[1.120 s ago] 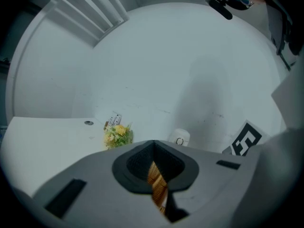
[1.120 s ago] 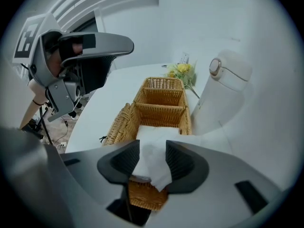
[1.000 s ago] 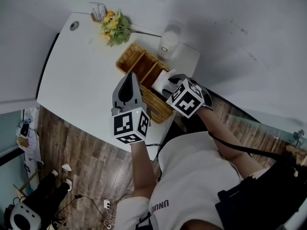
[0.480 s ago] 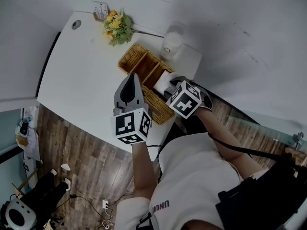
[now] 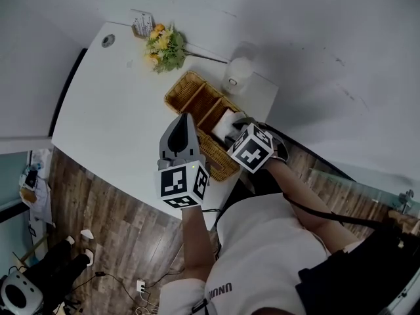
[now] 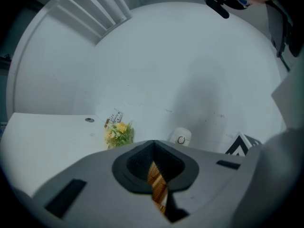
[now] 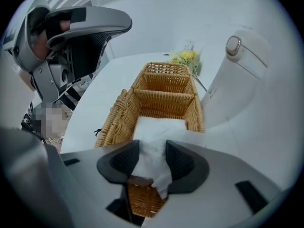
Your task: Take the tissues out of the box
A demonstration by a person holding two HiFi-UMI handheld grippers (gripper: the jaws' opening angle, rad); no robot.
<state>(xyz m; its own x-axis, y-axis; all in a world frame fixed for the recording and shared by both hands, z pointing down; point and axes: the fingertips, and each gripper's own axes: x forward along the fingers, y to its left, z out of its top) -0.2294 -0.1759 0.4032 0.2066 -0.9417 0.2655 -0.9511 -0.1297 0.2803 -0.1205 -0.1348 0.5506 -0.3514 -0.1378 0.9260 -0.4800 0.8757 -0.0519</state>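
Observation:
A divided wicker basket [image 5: 197,98] stands on the white table [image 5: 111,110], and its near compartment holds a stack of white tissues [image 5: 225,119]. In the right gripper view the right gripper [image 7: 151,164] is shut on a pulled-up fold of tissue [image 7: 157,133] above the basket [image 7: 164,87]. It sits at the basket's near right end in the head view [image 5: 232,130]. The left gripper [image 5: 182,121] hovers over the basket's left near side, tips pointing away. Its jaws [image 6: 153,148] are shut with nothing between them, and only a strip of wicker [image 6: 158,189] shows below.
A bunch of yellow flowers [image 5: 164,48] and a small card [image 5: 142,25] lie at the table's far side. A white rounded appliance [image 5: 238,75] stands just beyond the basket, close on its right in the right gripper view [image 7: 237,75]. Wood floor lies below the table's near edge.
The whole head view has shifted slightly. Both grippers hold about the same place relative to the basket, and the right one stays shut on the tissue.

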